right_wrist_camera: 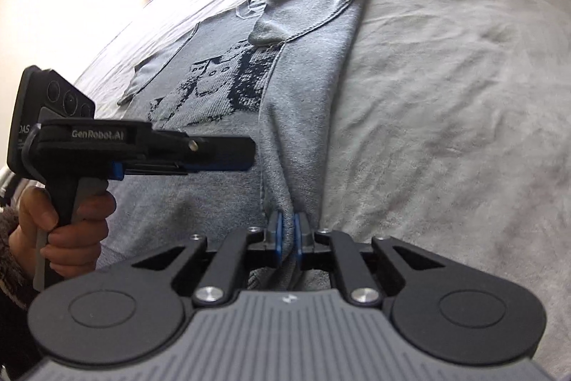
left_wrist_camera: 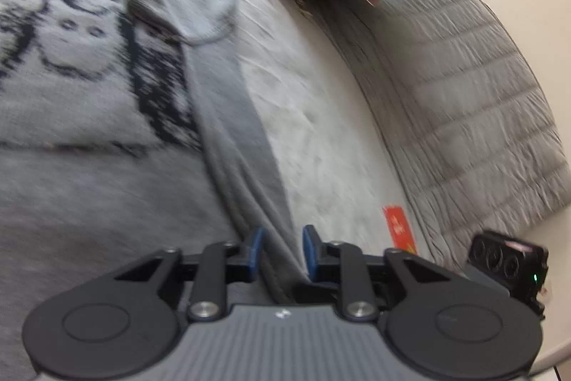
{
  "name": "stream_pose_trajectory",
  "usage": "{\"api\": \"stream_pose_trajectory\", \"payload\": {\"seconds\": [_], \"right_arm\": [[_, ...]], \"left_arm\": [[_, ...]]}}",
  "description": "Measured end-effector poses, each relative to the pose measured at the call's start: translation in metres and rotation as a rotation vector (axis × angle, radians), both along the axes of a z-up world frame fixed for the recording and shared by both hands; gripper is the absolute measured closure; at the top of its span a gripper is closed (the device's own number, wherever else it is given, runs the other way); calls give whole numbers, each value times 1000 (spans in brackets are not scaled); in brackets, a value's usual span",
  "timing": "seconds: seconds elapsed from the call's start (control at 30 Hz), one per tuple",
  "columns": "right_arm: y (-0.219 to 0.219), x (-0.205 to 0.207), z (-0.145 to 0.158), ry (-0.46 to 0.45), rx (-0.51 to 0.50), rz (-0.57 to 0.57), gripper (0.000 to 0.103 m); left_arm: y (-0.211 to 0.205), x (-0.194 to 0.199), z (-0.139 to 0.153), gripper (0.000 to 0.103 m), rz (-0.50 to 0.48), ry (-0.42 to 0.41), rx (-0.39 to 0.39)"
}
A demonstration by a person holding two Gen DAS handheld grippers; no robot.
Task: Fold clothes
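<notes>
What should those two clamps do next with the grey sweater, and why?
Probably lift and carry the pinched side across the printed front. The right gripper is shut on the sweater's folded edge, the left gripper straddles the same fold, and the far sleeve lies unfolded.

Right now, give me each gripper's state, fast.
Left gripper: grey T-shirt fold between its pads, grip not clear, cannot tell.
Right gripper: shut on the T-shirt's folded edge.
</notes>
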State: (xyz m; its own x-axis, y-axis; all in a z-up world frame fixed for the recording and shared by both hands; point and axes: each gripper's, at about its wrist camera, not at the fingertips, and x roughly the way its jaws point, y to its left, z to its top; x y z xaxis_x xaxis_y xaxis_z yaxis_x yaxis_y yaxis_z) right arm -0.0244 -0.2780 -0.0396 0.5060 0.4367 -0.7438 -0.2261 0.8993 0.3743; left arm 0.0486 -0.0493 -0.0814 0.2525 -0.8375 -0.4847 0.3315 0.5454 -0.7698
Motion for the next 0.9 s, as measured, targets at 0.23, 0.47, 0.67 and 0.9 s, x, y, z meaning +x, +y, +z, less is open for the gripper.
{"api": "stream_pose_trajectory", "payload": {"seconds": [0.23,0.47,0.67,0.9], "right_arm": [[5,-8,7,-34,-24,24,86],[25,-26,21,-82,4,116,86],[41,-29,13,-60,-38,168,86],[36,-33,9,-48,-107,145,84]], "left_arm": [[-11,-3,-7,86,-24,6,48],[-8,-4,-6,86,-19,6,52],[-11,-4,-5,86,-15,1,56],[-9,-4,-4,86,-10,5,58]]}}
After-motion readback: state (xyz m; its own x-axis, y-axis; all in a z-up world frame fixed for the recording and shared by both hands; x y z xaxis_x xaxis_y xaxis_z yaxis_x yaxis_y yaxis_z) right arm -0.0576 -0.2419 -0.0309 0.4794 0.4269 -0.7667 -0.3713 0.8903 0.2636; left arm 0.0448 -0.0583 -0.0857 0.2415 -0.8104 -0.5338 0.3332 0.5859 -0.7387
